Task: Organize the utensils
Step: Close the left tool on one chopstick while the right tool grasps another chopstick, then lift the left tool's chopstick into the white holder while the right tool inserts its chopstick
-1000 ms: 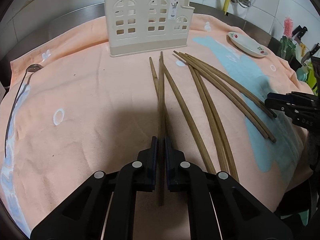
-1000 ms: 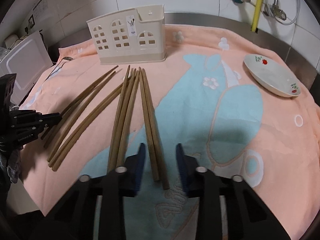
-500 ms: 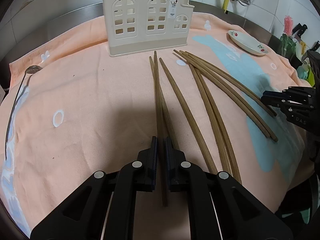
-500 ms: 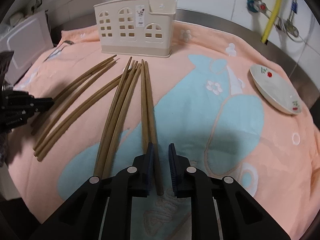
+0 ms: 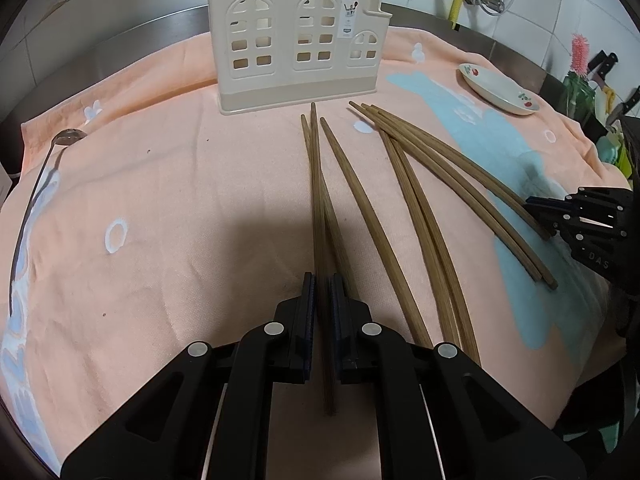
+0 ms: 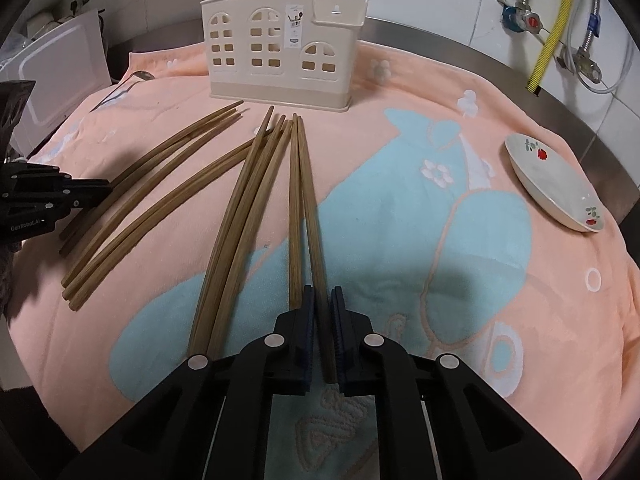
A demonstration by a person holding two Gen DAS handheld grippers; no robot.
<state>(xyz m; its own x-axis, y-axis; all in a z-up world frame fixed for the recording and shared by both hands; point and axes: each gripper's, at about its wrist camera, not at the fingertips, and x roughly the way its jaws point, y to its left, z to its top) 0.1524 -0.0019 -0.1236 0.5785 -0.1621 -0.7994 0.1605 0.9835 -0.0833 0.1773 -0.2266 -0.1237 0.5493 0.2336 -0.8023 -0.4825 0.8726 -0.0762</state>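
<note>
Several brown wooden chopsticks (image 5: 404, 184) lie fanned on a peach and blue towel (image 5: 160, 200) in front of a cream, house-shaped utensil holder (image 5: 296, 40). My left gripper (image 5: 322, 280) is shut on one chopstick (image 5: 316, 184), which points at the holder and crosses over another. In the right wrist view the holder (image 6: 280, 48) stands at the back. My right gripper (image 6: 323, 294) has its jaws closing, pads pressing on the rightmost chopstick (image 6: 308, 208) near its close end. Each gripper shows at the other view's edge: the right gripper (image 5: 540, 206) and the left gripper (image 6: 100, 190).
A metal spoon (image 5: 36, 196) lies along the towel's left edge. A white dish with red flowers (image 6: 552, 184) sits at the right. Behind are a steel counter rim, tiled wall and pipes (image 6: 552, 28). Knives (image 5: 600, 64) stand at the far right.
My right gripper's jaws have shut onto the rightmost chopstick, and that hand rolled a little. The far tip of the left gripper's chopstick swung slightly left.
</note>
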